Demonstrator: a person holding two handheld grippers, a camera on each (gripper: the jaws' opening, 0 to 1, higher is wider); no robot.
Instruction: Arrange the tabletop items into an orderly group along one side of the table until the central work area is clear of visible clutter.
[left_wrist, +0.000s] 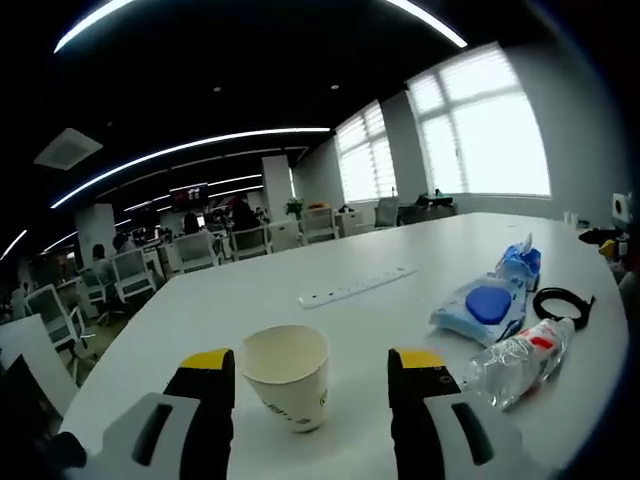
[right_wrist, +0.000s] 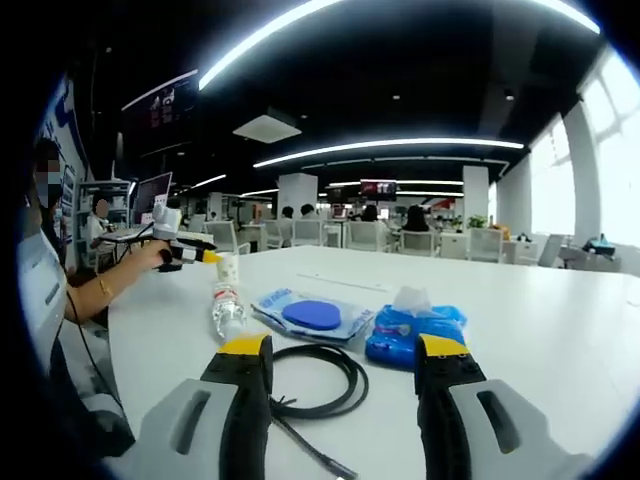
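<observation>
A white paper cup (left_wrist: 288, 375) stands on the white table (left_wrist: 230, 310), between the jaws of my left gripper (left_wrist: 315, 365). The gripper is open, with a gap on the cup's right side. To the right lie a wipes pack with a blue lid (left_wrist: 485, 305), a blue packet (left_wrist: 520, 265), a black cable loop (left_wrist: 560, 300) and a clear plastic bottle (left_wrist: 515, 360). My right gripper (right_wrist: 344, 350) is open low over the black cable (right_wrist: 315, 380). Beyond it are the wipes pack (right_wrist: 312, 315), blue packet (right_wrist: 410, 330) and bottle (right_wrist: 226, 308). The left gripper (right_wrist: 190, 255) shows far left, held by a hand.
A white power strip (left_wrist: 358, 286) lies across the table's middle. A seated person (right_wrist: 40, 290) is at the table's left end in the right gripper view. Office chairs (left_wrist: 195, 250) and desks stand past the far edge. Small items (left_wrist: 610, 240) sit at the right rim.
</observation>
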